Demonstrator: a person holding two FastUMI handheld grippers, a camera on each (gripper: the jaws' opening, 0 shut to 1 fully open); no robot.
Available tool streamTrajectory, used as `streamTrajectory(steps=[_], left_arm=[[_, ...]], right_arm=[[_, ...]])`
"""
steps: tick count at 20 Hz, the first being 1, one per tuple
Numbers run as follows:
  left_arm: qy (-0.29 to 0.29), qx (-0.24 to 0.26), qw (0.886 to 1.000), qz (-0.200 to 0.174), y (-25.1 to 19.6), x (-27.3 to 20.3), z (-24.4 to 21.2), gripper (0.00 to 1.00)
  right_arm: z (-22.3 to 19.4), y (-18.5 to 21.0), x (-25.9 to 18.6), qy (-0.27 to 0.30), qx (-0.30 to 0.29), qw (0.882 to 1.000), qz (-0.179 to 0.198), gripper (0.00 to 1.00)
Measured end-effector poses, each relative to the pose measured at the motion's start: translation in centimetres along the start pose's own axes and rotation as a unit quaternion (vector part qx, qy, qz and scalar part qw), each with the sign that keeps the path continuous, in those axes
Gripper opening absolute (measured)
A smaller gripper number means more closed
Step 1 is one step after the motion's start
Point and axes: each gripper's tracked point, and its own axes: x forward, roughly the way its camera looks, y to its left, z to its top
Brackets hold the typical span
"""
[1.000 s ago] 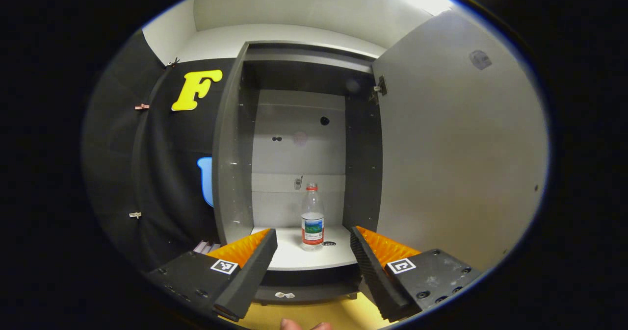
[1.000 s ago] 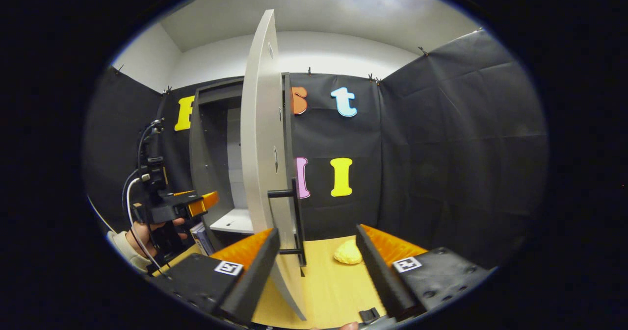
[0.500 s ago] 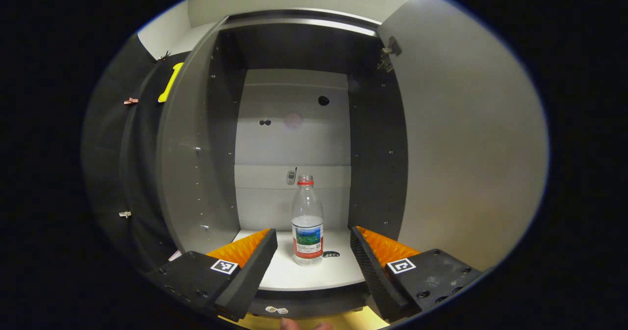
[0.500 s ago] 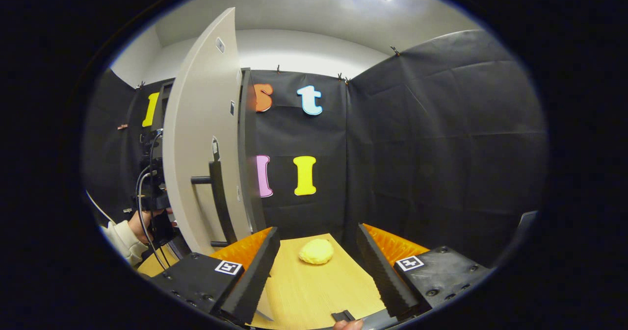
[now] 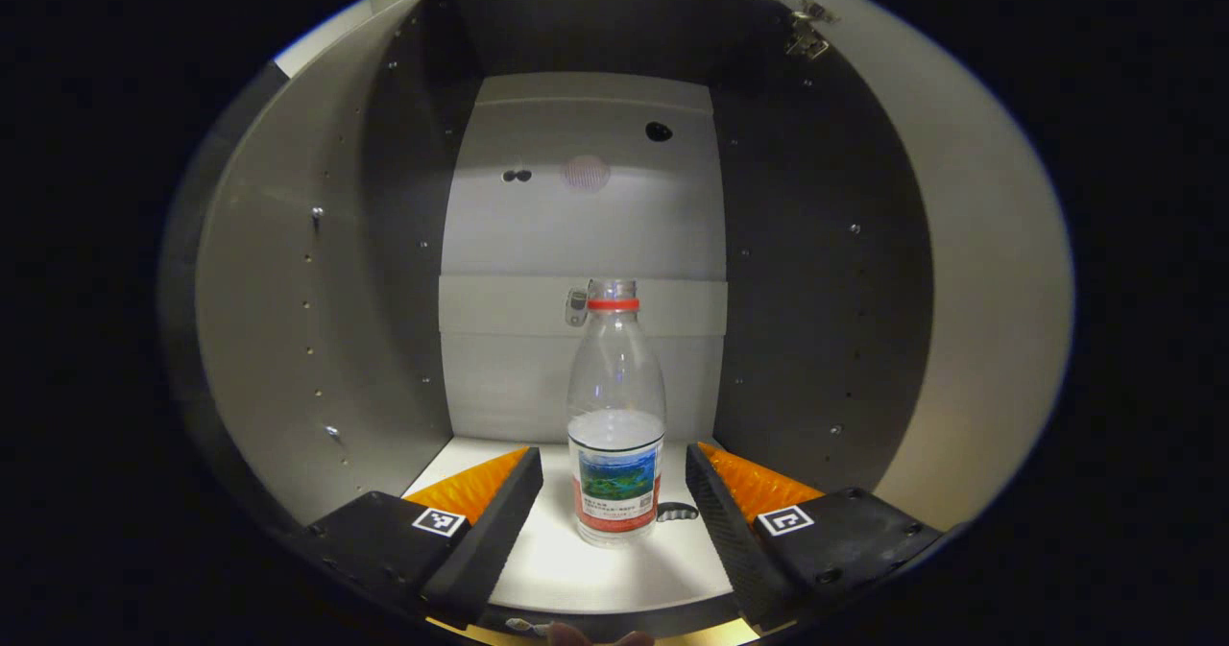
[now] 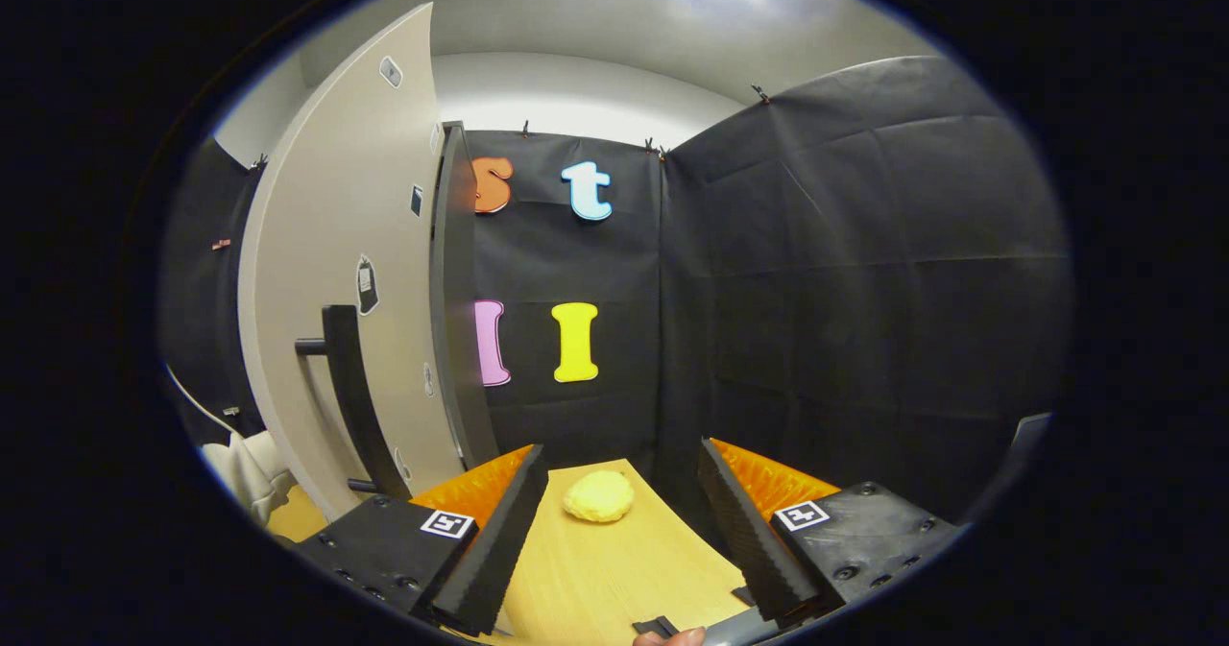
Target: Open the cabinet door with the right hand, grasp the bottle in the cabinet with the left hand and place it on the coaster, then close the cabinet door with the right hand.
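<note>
- Left tongs [image 5: 614, 492]: spread apart, nothing held, tips over the front of the white cabinet shelf [image 5: 586, 569], pointing toward 12 o'clock.
- Bottle [image 5: 615, 416]: upright on that shelf, at 12 o'clock from the left tongs, beyond the tips and in line with the gap; touched by neither finger. Clear body, red neck ring, label on the lower part.
- Cabinet [image 5: 403, 243]: dark side walls at 9 and 3 o'clock, pale back panel behind the bottle.
- Right tongs [image 6: 622, 521]: spread apart, empty, above the wooden tabletop [image 6: 614, 579].
- Yellow lump [image 6: 598, 496]: lying on the tabletop at 12 o'clock from the right tongs, past the tips.
- Cabinet door [image 6: 336, 272]: swung open, at 10 o'clock in the right gripper view; dark bar handle [image 6: 353, 396] on its face.
- Pale sleeve [image 6: 245, 473]: at 8 o'clock, beside the door's edge.
</note>
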Motion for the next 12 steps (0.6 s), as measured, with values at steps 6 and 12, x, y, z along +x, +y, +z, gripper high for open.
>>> streamTrajectory(steps=[6,12], left_arm=[[-0.020,0.026,0.999,0.006,-0.4,4.2,-0.1,0.95],[-0.025,0.029,0.999,0.012,-0.1,4.6,0.1,0.77]], right_arm=[[-0.6,-0.7,1.0,0.009,-0.005,1.000,-0.015,0.98],[-0.4,-0.8,1.1,0.005,-0.006,1.000,-0.019,0.98]])
